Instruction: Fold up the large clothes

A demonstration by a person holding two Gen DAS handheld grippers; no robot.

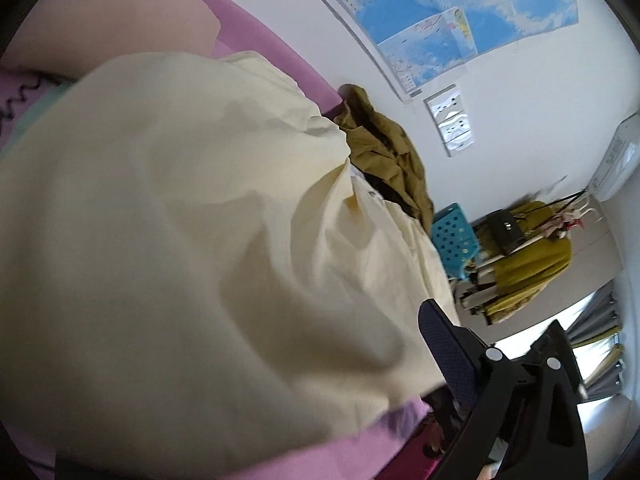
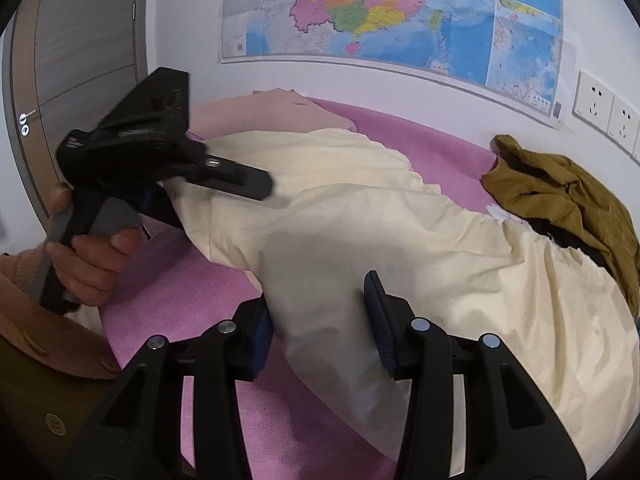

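I see a large cream garment (image 2: 360, 216) spread in loose folds across a pink cover (image 2: 172, 292), running from the far left near the wall toward the near right. Whether the surface under the cover is a bed or something else, I cannot tell.

My right tool (image 2: 320, 328) sits low at the near edge of the garment with its jaws wide apart, a thick fold of the cream cloth lying between the two blue-padded fingers (image 2: 378, 312). The pads do not press the cloth together.

My left tool (image 2: 176, 200) shows in the right wrist view at the left end of the garment, held by a bare hand (image 2: 90, 260), and the cloth rises to it there in a tight peak. Its fingertips are buried in fabric, so I read it as clamped on the garment. In the left wrist view the cream cloth (image 1: 180, 220) fills most of the frame and covers one finger; only one blue pad (image 1: 444, 340) is visible.

An olive-brown garment (image 2: 568, 196) lies crumpled at the far right of the cover, touching the cream one's edge. A paler pink cloth (image 2: 276, 114) lies behind the cream garment by the wall. A map (image 2: 380, 8) hangs above, with wall sockets (image 2: 596, 100) to its right.
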